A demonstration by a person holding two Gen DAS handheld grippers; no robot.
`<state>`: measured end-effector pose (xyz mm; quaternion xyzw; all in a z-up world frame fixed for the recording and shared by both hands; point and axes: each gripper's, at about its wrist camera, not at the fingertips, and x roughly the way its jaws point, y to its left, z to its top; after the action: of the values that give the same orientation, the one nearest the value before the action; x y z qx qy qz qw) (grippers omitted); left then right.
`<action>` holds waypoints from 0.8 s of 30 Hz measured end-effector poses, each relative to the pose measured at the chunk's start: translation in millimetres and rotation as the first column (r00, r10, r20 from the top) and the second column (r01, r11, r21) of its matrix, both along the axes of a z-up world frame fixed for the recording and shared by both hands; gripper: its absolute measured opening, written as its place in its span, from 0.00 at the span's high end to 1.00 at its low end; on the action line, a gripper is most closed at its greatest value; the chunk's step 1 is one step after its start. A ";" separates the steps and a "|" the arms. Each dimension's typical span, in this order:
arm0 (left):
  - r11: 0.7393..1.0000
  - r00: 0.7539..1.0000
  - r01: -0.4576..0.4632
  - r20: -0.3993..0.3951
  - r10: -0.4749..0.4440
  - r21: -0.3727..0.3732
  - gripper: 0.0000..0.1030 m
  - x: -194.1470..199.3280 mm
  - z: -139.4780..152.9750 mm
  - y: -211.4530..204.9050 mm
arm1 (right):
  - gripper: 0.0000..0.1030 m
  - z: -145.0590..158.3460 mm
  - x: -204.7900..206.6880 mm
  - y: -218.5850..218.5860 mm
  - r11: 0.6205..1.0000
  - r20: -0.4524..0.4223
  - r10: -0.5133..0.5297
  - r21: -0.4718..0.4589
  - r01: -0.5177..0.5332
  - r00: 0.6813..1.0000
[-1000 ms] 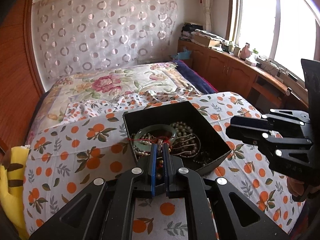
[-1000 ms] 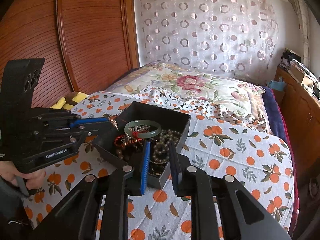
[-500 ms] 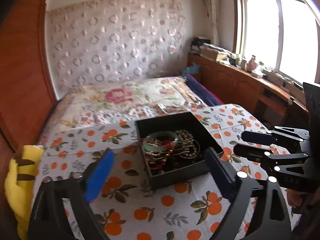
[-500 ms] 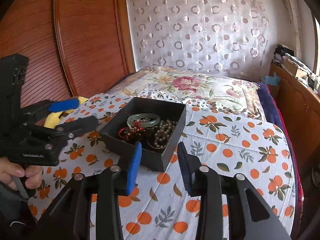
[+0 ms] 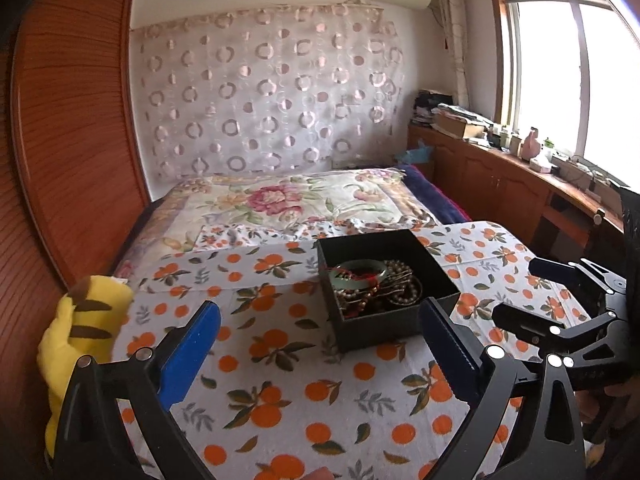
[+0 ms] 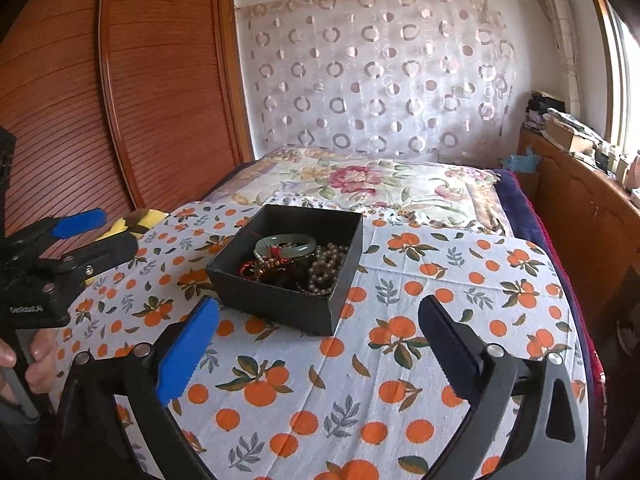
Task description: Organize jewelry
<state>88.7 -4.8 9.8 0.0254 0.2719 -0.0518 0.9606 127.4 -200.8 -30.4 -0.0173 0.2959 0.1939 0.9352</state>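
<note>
A black open box (image 5: pixel 384 322) (image 6: pixel 272 300) stands on the orange-print cloth (image 5: pixel 280 364) (image 6: pixel 400 360). Inside lie a pale green bangle (image 5: pixel 360 274) (image 6: pixel 286 242), strings of brown beads (image 5: pixel 404 278) (image 6: pixel 326 264) and red cord pieces, tangled together. My left gripper (image 5: pixel 318 318) hangs in front of the box on its left side, jaws opening wide, nothing between them. My right gripper (image 6: pixel 318 304) hovers just short of the box's near corner, jaws also opening, empty. Each gripper shows in the other's view: the right gripper (image 5: pixel 532 292), the left gripper (image 6: pixel 102 232).
A yellow striped plush toy (image 5: pixel 84 320) (image 6: pixel 136 220) sits at the cloth's left edge. Behind lies a bed with a floral cover (image 5: pixel 280 200), a wooden wardrobe (image 6: pixel 120 100) to the left, and a cluttered wooden cabinet (image 5: pixel 500 168) under the window. A hand (image 6: pixel 36 360) holds the left gripper.
Both grippers pulled back from the box and their jaws went from nearly shut to wide apart. The jewelry stayed in the box.
</note>
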 end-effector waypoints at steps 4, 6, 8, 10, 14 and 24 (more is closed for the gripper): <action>1.000 0.999 -0.025 0.024 0.025 0.003 0.07 -14.4 5.3 4.3 | 0.03 9.0 -13.0 -2.1 0.999 0.035 -0.053 0.010 0.052 0.998; 0.999 0.998 -0.036 0.042 0.035 0.004 0.07 -21.8 8.4 5.7 | 0.03 15.8 -23.4 -4.1 0.997 0.064 -0.074 0.021 0.072 0.995; 0.999 0.997 -0.043 0.060 0.042 0.006 0.07 -30.5 11.0 5.4 | 0.03 21.5 -34.3 -6.7 0.996 0.093 -0.092 0.030 0.089 0.991; 0.999 0.996 -0.050 0.076 0.049 0.010 0.07 -38.1 13.0 5.4 | 0.03 26.9 -45.3 -9.1 0.994 0.120 -0.106 0.034 0.103 0.987; 0.999 0.995 -0.052 0.082 0.051 0.006 0.07 -48.6 14.5 3.0 | 0.03 31.6 -61.6 -14.6 0.991 0.146 -0.133 0.042 0.129 0.980; 0.999 0.997 -0.035 0.071 0.035 0.008 0.07 -59.5 5.4 -4.5 | 0.03 23.9 -72.7 -23.0 0.988 0.141 -0.151 0.052 0.145 0.978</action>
<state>29.2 -9.3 15.1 0.0272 0.2382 -0.0327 0.9703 54.7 -223.8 -6.5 0.0102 0.2239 0.1282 0.9661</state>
